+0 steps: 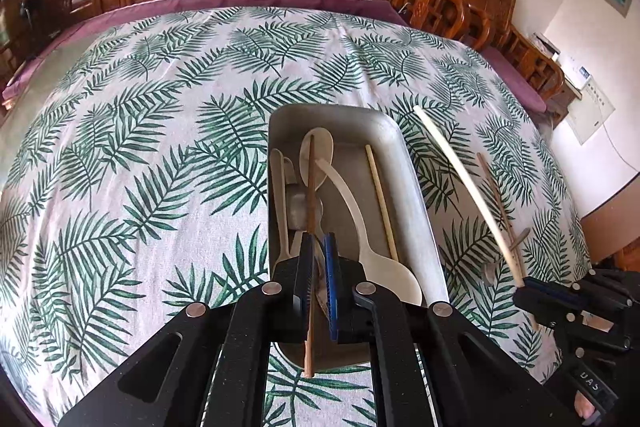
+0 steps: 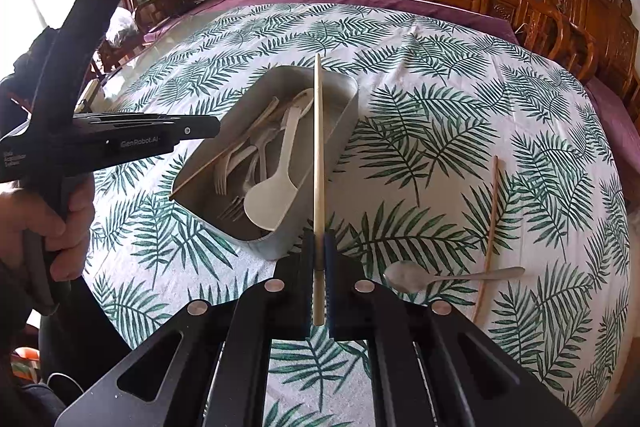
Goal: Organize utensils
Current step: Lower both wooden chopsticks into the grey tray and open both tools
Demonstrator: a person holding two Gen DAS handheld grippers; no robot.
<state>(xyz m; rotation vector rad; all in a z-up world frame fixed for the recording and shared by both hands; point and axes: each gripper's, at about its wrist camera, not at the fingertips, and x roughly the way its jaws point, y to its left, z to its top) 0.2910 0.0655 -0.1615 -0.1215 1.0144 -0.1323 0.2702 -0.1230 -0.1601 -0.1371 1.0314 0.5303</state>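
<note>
Both my grippers hover at the tray (image 1: 394, 131) on the leaf-print cloth (image 1: 132, 155), each clamped on a chopstick. My left gripper (image 1: 319, 269) has its pads closed on a brown chopstick (image 1: 310, 195) that runs forward past the fingertips over the tray's spoons and forks, its butt end poking out behind the pads. My right gripper (image 2: 319, 269) pinches a pale chopstick (image 2: 318, 147) near its lower end; most of its length stands out ahead of the fingers, crossing above the tray's near wall.

Inside the tray, ahead of the left fingers: a white ladle (image 1: 372, 247), a wooden spoon (image 1: 318, 155), forks (image 2: 224, 175), another pale stick (image 1: 382, 203). To the right of the right fingers, still on the cloth, lie a metal spoon (image 2: 436, 277) and a thin brown stick (image 2: 489, 239) crossing its handle.

The risks, as I judge them: the right grip sits so far back that the long free end could swing or slip when I tilt it. Released too early, that stick would land across the rim and roll onto the cloth. The two sticks could also clash if I lower both together. The left tip may snag the ladle's handle going down.
</note>
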